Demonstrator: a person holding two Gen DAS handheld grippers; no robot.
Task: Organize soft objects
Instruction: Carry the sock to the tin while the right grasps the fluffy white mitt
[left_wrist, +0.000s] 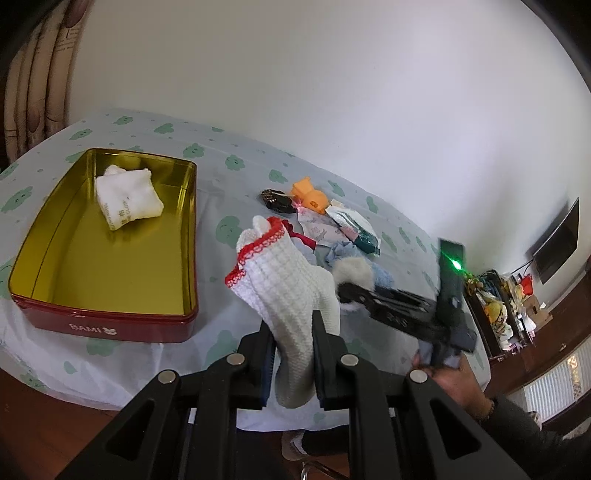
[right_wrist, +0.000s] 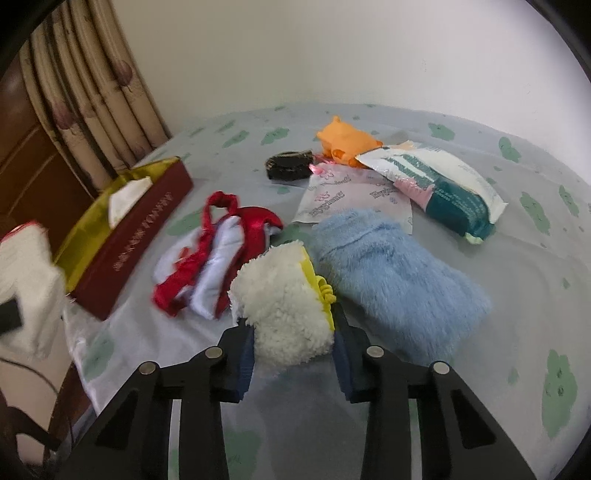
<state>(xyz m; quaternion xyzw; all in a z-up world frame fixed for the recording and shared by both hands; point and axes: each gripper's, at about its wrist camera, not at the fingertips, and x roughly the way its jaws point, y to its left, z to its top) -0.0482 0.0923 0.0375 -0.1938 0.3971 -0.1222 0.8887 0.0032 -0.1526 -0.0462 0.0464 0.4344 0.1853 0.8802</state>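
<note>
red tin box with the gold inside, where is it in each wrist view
Left wrist: the red tin box fills the left side, gold interior open, a folded white cloth inside.
Right wrist: the tin sits at the left edge, seen from its long red side.
Shared landmark: the orange toy beside the black item.
</note>
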